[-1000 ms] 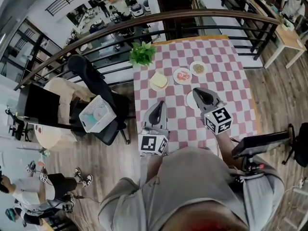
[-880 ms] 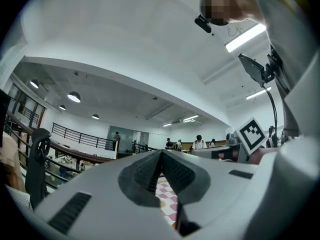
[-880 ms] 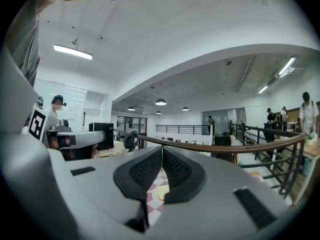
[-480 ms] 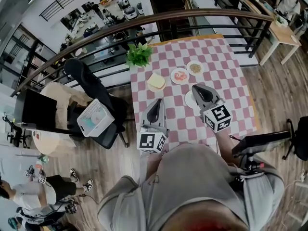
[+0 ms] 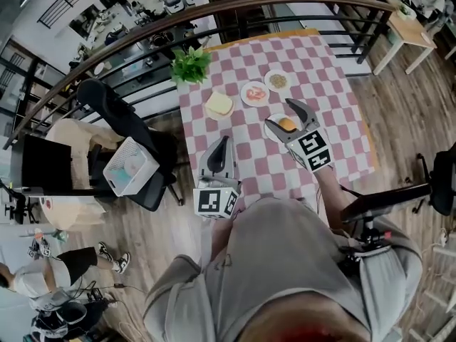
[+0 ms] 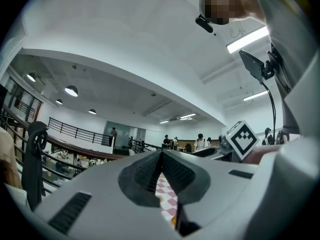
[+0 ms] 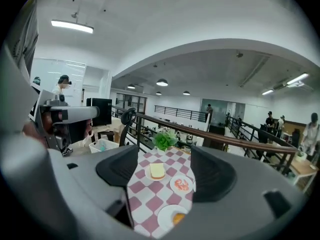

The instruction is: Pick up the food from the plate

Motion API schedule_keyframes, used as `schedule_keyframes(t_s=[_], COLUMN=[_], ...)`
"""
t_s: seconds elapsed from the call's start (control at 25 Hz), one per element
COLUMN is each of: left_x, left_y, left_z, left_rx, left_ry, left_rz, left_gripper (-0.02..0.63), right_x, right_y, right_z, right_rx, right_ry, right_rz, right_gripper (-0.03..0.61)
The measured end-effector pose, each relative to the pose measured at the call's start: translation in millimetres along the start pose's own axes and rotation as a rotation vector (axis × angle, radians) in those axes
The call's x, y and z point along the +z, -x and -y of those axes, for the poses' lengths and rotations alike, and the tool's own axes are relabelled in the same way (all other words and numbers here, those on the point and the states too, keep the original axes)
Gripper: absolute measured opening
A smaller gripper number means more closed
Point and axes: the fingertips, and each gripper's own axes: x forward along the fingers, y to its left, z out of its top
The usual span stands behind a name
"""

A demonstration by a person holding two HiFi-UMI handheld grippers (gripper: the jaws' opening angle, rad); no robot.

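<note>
Tablecloth [image 5: 335, 120]: cloth, red-and-white check, matt, no sheen.
Nearest plate [image 7: 164, 215]: white, smooth, faint gloss; ceramic or plastic, cannot tell.
Floor [image 5: 413, 105]: wood planks, satin finish, plank seams visible.
Handrail [image 7: 208, 133]: brown wood, smooth, slight shine.
Office chair [image 5: 121, 116]: black, matt; backrest covering reads as fabric.
Basket [image 5: 128, 166]: white plastic, perforated walls.
Person's shirt [image 5: 278, 276]: grey cloth, matt, soft folds.
Left gripper [image 6: 161, 154]: grey plastic shell, matt and smooth. Inner pads [image 6: 147, 171] are darker, with a fine ribbed texture.
Marker cube [image 5: 216, 200] on it: flat matt faces, black-on-white print.
</note>
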Motion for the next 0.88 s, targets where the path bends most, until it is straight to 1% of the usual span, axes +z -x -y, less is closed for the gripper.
schedule_keyframes(t_s=[0.2,0.48,0.6,0.76,0.88], left_x=[-1,2,0,-2,0], left_y=[9,30,38,47,52], left_z=[-4,-10,-12,-16,-19], left_rx=[0.002,0.039,0.055,0.075,0.092], left_ry=[-0.010,-0.011,-0.005,-0.006,-0.008], left_rz=[0.001,-0.001,-0.011,-0.021,-0.024], left_gripper=[0.009,0.009,0.009,0.009,0.009], right_x=[-26,-76,-110,-164,-203], right_y=[-9,-31,-42,-59,-69], right_z=[10,42,54,62,65], right_rx=[0.025,0.046,0.074,0.114,0.138], right_ry=[0.039,0.139,0.176,0.151,0.155], right_rz=[-0.115,-0.337,-0.460,-0.607,-0.725], right_gripper=[0.318,0.318,0.318,0.318,0.318])
